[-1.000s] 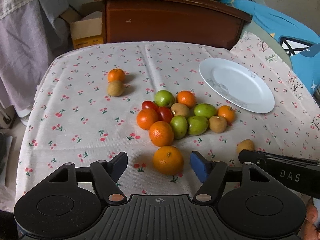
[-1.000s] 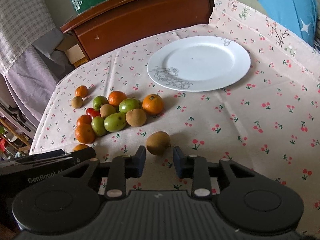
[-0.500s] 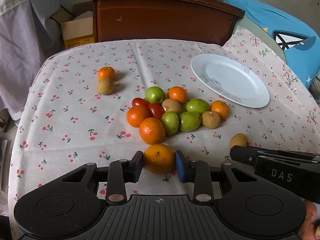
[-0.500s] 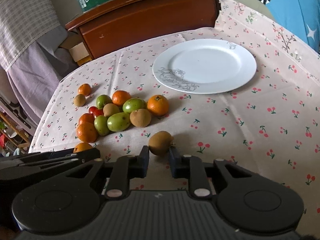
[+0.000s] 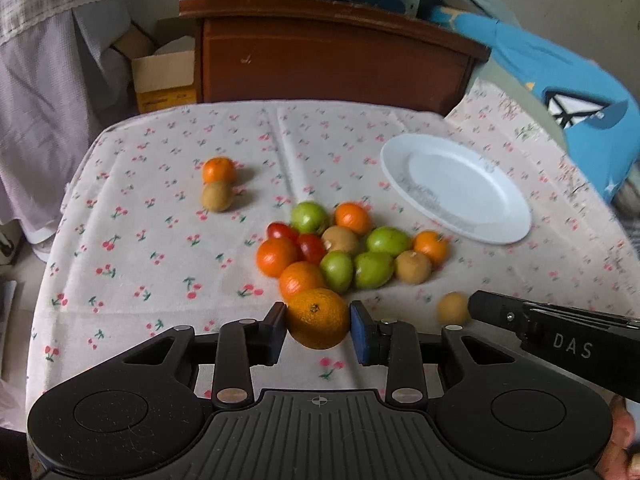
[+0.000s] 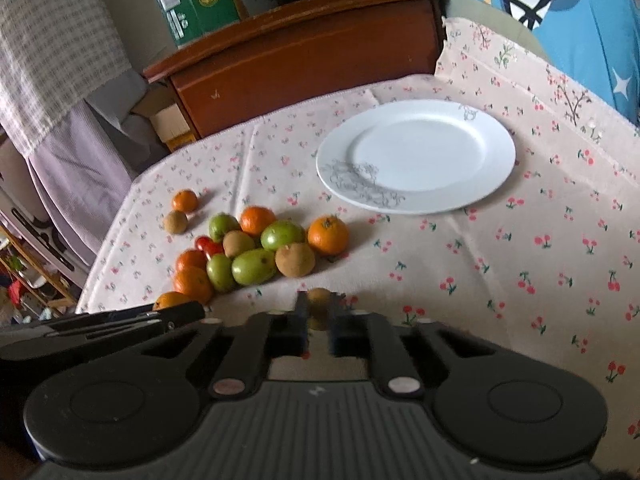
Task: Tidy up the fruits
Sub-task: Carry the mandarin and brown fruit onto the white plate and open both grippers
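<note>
Fingers of the left gripper (image 5: 319,330): closed on a large orange (image 5: 318,319), one blue pad pressed to each flank; the fruit sits between the tips, above the cherry-print tablecloth (image 5: 160,248).

Fingers of the right gripper (image 6: 319,320): closed tight on a small brown fruit (image 6: 319,300), which shows only as a rounded top between the dark tips; whether it touches the cloth cannot be told.

Items ahead of the left fingers, left to right:
- Far left, well apart from the tips: small orange (image 5: 218,170) touching a brown fruit (image 5: 216,196) just nearer.
- Straight ahead, just beyond the held orange: cluster of fruit (image 5: 348,248), packed and touching. Contents: oranges, green fruits, two red tomatoes, brown fruits. Nearest member, an orange (image 5: 301,279), sits right behind the held one.
- Right of the tips, near: the small brown fruit (image 5: 452,308) at the end of the right gripper's black body.
- Far right, beyond the cluster: white plate (image 5: 456,188) with grey floral rim print.

Items ahead of the right fingers, left to right:
- Left, near: the large orange (image 6: 172,300) behind the left gripper's black body (image 6: 100,322).
- Ahead left: the cluster (image 6: 260,248).
- Ahead right, well apart: the plate (image 6: 416,156).

Beyond the table: brown wooden cabinet (image 5: 332,56), green carton (image 6: 192,0), blue fabric (image 5: 568,92).
</note>
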